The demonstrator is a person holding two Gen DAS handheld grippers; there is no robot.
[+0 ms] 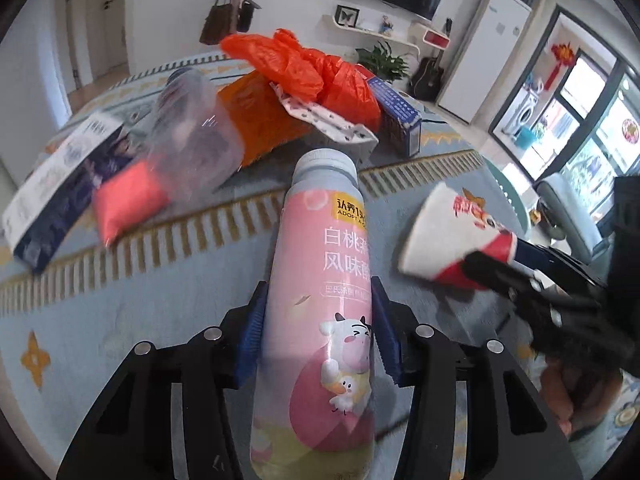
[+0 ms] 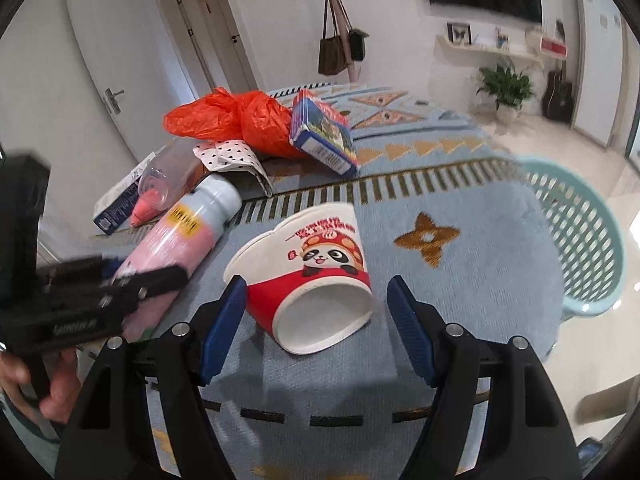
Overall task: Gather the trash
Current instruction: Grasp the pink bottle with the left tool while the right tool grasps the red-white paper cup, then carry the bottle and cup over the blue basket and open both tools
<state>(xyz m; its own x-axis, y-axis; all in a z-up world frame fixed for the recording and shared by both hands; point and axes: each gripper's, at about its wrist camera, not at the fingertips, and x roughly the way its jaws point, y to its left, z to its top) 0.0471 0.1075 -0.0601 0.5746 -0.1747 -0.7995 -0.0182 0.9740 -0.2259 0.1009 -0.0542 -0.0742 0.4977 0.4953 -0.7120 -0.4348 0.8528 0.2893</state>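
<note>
A pink yoghurt bottle (image 1: 320, 240) with a grey cap lies on the blue patterned tablecloth. My left gripper (image 1: 319, 286) is shut on its body, both blue pads pressing its sides. In the right wrist view the same bottle (image 2: 176, 236) lies at the left with the left gripper (image 2: 120, 280) on it. A crushed red-and-white paper cup (image 2: 320, 248) with a panda print lies on its side, mouth toward me. My right gripper (image 2: 315, 282) stands open around it; the left pad is close to it and the right pad is clear of it. From the left wrist the cup (image 1: 452, 232) shows at the right.
A pile lies behind: an orange plastic bag (image 1: 304, 68), a blue box (image 2: 320, 136), polka-dot paper (image 2: 232, 156), a clear plastic cup (image 1: 192, 136), a pink packet (image 1: 128, 200) and a carton (image 1: 60, 184). A teal basket (image 2: 580, 240) stands at the table's right edge.
</note>
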